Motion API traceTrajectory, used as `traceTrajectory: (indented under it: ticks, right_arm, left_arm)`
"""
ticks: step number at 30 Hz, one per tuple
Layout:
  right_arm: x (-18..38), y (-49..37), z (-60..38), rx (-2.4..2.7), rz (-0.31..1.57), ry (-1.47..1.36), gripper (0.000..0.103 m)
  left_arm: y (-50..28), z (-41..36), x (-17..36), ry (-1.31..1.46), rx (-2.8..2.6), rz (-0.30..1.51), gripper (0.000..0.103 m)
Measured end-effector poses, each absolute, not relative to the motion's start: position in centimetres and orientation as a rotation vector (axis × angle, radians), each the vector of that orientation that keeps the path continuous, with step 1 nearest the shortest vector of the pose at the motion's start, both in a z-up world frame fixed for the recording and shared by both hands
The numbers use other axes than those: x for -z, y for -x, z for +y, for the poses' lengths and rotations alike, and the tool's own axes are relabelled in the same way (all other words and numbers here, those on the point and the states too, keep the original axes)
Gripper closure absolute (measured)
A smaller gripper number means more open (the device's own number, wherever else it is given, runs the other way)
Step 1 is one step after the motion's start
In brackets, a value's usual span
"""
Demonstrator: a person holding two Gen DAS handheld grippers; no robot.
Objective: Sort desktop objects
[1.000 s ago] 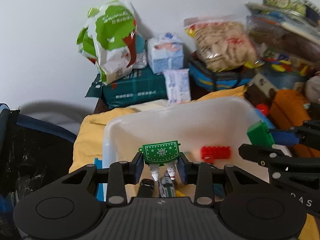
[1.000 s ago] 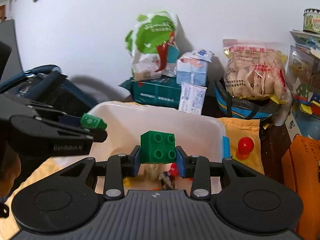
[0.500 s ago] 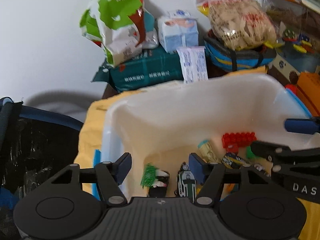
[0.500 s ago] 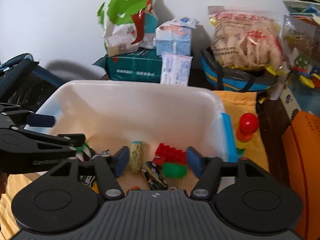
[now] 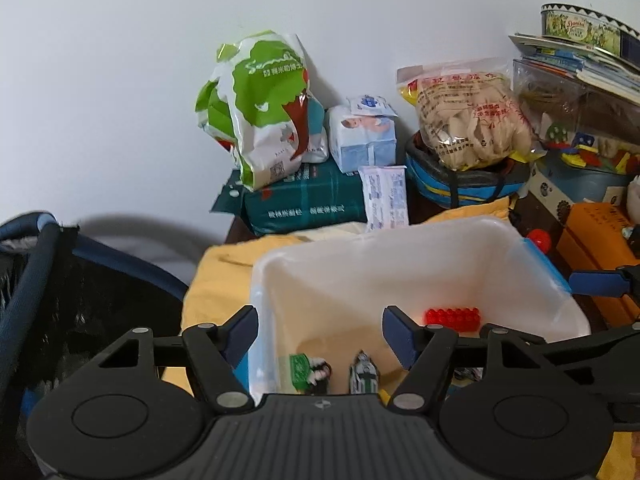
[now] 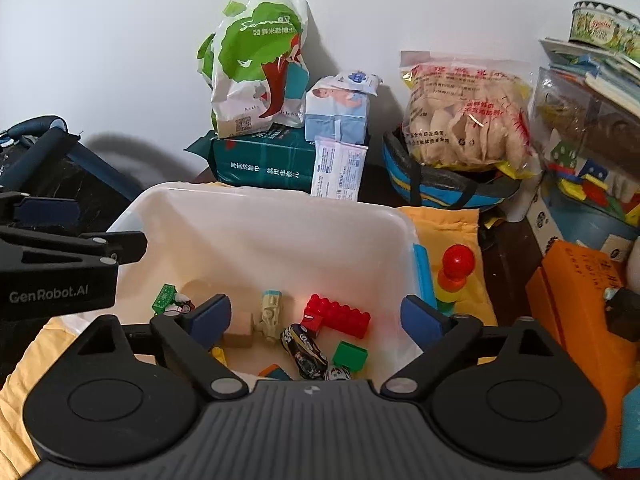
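A white plastic bin (image 6: 256,208) (image 5: 360,248) stands on a yellow cloth and holds several toys. In the right wrist view I see the green brick (image 6: 351,355), a red brick (image 6: 336,315), a black toy car (image 6: 305,351), a beige toy car (image 6: 271,314) and the green patterned toy (image 6: 165,298). That green toy (image 5: 301,369) and the red brick (image 5: 452,315) also show in the left wrist view. My left gripper (image 5: 319,330) is open and empty above the bin's near left edge. My right gripper (image 6: 316,316) is open and empty above the bin.
A red ball toy (image 6: 457,261) sits on the yellow cloth (image 6: 444,224) right of the bin. An orange box (image 6: 576,300) stands at the right. Snack bags (image 6: 256,64), a tissue pack (image 6: 336,112) and a blue basket (image 6: 440,188) line the wall. A dark bag (image 5: 52,300) is at the left.
Both grippers opened. The left dropped the green patterned toy into the bin, the right dropped the green brick into it. Both have since risen a little.
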State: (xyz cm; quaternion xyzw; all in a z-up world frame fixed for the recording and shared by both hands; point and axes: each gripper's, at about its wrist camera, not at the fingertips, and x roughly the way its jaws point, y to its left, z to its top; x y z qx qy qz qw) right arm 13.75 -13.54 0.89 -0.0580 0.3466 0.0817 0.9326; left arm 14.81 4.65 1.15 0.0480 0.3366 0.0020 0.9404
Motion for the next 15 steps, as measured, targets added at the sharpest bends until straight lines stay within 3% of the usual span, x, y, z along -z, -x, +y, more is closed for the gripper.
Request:
traceTrajectory:
  ticks: [10, 15]
  right_arm:
    - [-1.7, -12.3, -13.1, -0.169, 0.703, 0.154, 0.005]
    - [-1.6, -12.2, -13.3, -0.164, 0.704, 0.150, 0.005]
  left_arm:
    - [-13.5, 4.4, -1.6, -0.073, 0.005, 0.702, 0.031]
    - [-13.5, 4.8, -1.3, -0.038, 0.011, 0.730, 0.025]
